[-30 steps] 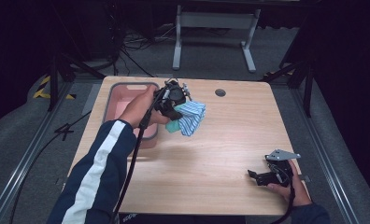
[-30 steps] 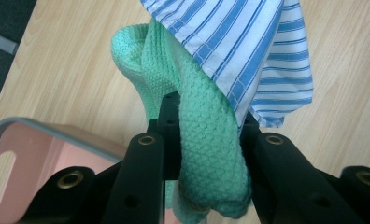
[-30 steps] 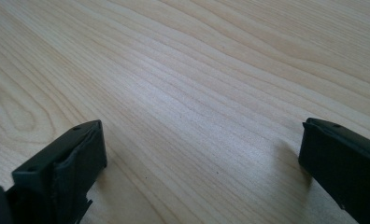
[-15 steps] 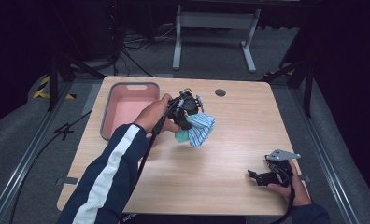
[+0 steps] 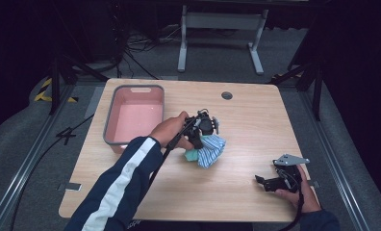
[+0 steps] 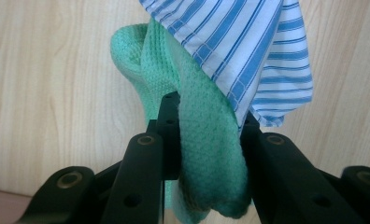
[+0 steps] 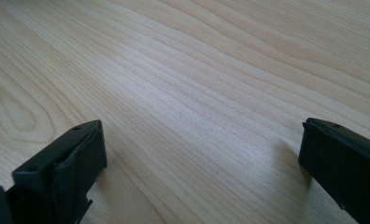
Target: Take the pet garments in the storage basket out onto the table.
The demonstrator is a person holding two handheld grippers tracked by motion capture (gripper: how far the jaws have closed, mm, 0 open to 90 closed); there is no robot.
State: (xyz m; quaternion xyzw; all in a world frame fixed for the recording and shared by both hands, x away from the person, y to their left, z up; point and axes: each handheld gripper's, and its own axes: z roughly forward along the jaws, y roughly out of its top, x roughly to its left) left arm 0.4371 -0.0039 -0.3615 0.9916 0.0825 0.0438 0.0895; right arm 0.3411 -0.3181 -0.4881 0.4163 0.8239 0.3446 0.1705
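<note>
Your left gripper pinches two cloths at once: its jaws clamp on a green knitted cloth, and a blue-striped cloth is caught beside it against the right jaw. In the left gripper view the green cloth fills the gap between the jaws and folds up toward 12 o'clock, while the striped cloth hangs across from 12 to 2 o'clock. In the high view the bundle sits just at 5 o'clock of that gripper, at or just above the wooden table; whether it touches the wood you cannot tell. The pink tub stands near, at 9 o'clock of the gripper.

Your right gripper has its jaws spread wide, nothing between them but bare tabletop. The cloths lie well apart from it, toward 10 o'clock.
</note>
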